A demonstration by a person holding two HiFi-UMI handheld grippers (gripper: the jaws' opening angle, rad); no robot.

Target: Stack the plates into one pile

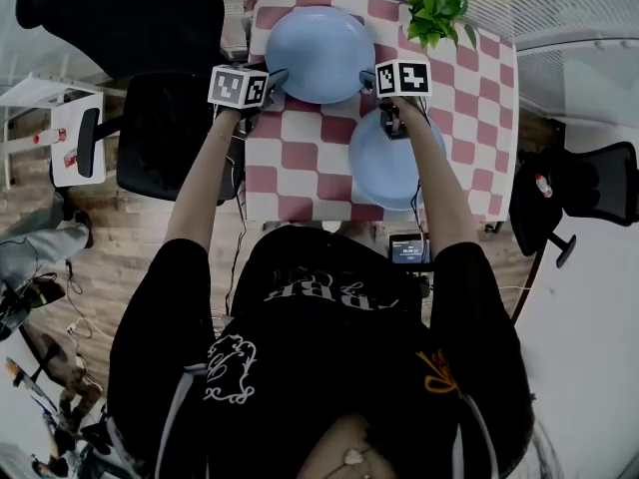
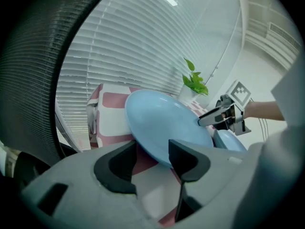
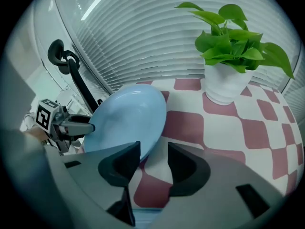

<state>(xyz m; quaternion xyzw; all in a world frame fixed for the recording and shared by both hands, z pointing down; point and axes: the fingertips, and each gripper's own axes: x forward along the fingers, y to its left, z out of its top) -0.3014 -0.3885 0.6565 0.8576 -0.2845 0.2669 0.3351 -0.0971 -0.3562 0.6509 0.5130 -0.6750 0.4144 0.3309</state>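
**Straddled on both sides, nothing gripped yet**

Two plates lay apart on the table with the red-and-white checked cloth (image 1: 300, 153). The far round light-blue plate (image 1: 319, 53) was at the back. The near light-blue plate (image 1: 374, 168) was closer to the person, partly under the right forearm.

The left gripper (image 2: 152, 149) sat at the far plate's left edge, jaws parted, rim in the gap, pads not pressing. The right gripper (image 3: 153, 149) was the same on the opposite edge: jaws wide, rim between them, nothing held.

Likely step: pinch and lift the far plate onto the near one.

Risks:
- The rim looked thin and slick, and a shallow bite could let it slide out.
- Uneven closing or lifting by the two hands would tip the plate.
- The green potted plant in a white pot (image 3: 228, 51) stood near the right gripper and could get knocked.
- The right forearm hung over the near plate and could nudge it off position.
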